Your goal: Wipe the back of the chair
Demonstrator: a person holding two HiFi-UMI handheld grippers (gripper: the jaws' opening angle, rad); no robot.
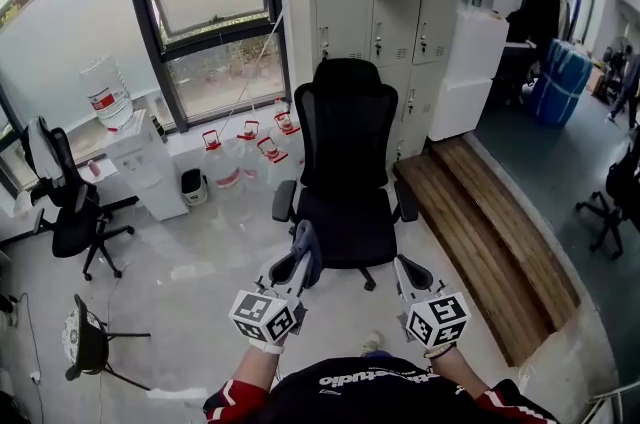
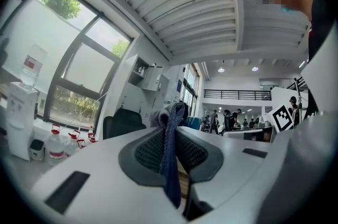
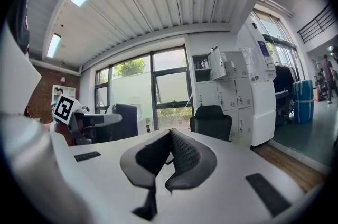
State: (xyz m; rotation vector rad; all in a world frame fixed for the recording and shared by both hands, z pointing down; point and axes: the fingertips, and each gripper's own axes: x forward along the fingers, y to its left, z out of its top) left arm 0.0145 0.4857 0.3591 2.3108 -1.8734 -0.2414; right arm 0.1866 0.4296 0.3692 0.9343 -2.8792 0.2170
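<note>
Left gripper (image 1: pixel 303 257): lower middle of the head view, its fingers (image 2: pixel 153 151) closed on a blue-grey cloth (image 2: pixel 170 165) that stands in a thin fold between them.
Right gripper (image 1: pixel 408 270): lower right of centre, fingers pressed together with nothing between them, apart from the chair.
Chair (image 1: pixel 345 142): black, on castors, centre of the frame just above both grippers, seat towards the person; neither gripper touches it.
Slip risk: only a narrow strip of cloth is pinched, so dragging it over the mesh back could probably pull it free.
Roll risk: a push on the back may swivel or roll the chair towards the water bottles (image 1: pixel 250 152) left of centre, as nothing braces it.
Reach risk: if the rear face is meant, it lies on the far side, and leaning over could tip the back.
Floor risk: the wooden step (image 1: pixel 490 232) at right could catch a castor.
</note>
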